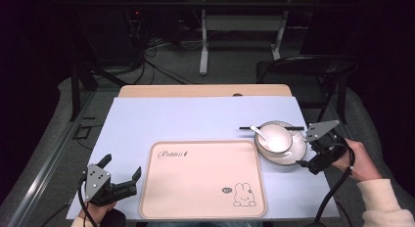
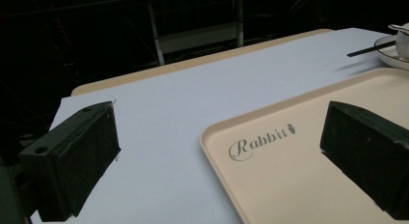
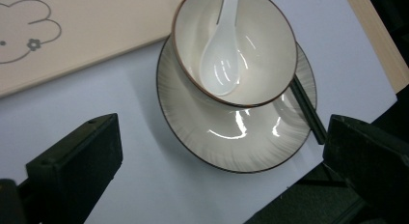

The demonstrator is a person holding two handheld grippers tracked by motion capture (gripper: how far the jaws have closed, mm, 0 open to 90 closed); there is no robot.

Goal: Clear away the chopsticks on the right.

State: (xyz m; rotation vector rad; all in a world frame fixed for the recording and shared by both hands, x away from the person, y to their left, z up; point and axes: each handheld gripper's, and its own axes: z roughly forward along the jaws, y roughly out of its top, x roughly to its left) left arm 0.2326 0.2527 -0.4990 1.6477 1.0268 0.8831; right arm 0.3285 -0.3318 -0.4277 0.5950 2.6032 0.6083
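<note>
One tray (image 1: 203, 180) on lilac table (image 1: 195, 119), dark room.

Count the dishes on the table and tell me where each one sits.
2. A plate right of the tray, and a bowl resting on that plate, holding a spoon.

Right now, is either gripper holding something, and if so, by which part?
Nothing is held. The left gripper is open beside the tray, and the right gripper is open near the plate, its fingers apart with nothing between.
</note>
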